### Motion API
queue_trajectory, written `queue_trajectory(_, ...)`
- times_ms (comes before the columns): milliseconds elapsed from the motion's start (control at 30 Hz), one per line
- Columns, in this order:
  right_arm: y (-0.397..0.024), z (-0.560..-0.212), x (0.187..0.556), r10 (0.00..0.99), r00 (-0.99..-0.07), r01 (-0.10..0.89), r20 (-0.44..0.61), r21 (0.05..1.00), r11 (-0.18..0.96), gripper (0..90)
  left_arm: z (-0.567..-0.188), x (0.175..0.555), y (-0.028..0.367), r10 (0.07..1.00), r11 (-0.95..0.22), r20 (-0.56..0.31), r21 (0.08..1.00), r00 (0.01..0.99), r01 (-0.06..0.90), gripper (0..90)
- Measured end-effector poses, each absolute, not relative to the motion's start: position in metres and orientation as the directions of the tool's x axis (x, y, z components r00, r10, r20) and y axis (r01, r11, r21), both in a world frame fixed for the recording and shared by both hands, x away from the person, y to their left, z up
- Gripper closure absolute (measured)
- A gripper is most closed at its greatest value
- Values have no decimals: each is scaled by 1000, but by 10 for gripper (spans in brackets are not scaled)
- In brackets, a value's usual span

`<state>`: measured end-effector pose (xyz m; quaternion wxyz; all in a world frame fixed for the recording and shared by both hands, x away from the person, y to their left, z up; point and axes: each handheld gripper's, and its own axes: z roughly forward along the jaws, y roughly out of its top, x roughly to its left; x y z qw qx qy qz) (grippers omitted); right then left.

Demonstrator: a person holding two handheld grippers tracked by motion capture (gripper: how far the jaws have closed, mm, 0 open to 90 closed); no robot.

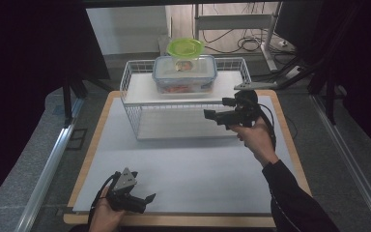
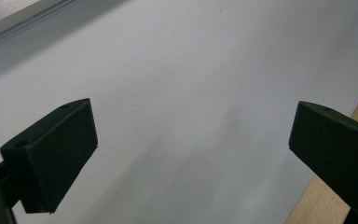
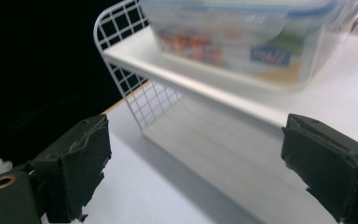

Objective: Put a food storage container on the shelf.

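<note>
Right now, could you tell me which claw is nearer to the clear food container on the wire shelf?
Right. The right claw hangs open just below and right of the clear food container; the left claw sits at the table's near edge.

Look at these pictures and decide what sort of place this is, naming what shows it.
Probably a lab or workshop bench set up for recording handling trials: a wood-edged table with a white mat, dark curtains around it, loose cables on the floor, and a wire shelf rack holding a food container.
</note>
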<state>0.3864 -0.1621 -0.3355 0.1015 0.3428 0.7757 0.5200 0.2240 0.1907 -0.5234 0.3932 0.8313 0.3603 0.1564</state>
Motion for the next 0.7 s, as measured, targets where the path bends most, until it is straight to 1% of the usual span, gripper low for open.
queue_trajectory(300, -171, -359, 362, 624, -761, 421, 178, 867, 266, 71, -524, 224, 191, 723, -431, -26, 764, 690, 481, 0)
queue_trajectory(533, -178, -373, 352, 623, -759, 437, 188, 857, 273, 66, -524, 224, 190, 723, -430, -27, 765, 690, 480, 0)
queue_trajectory(667, -183, -383, 344, 627, -760, 433, 170, 852, 293, 60, -524, 224, 190, 722, -434, -24, 763, 692, 480, 0)
queue_trajectory(700, -185, -388, 340, 636, -758, 425, 146, 850, 312, 57, -524, 224, 190, 721, -434, -24, 762, 692, 480, 0)
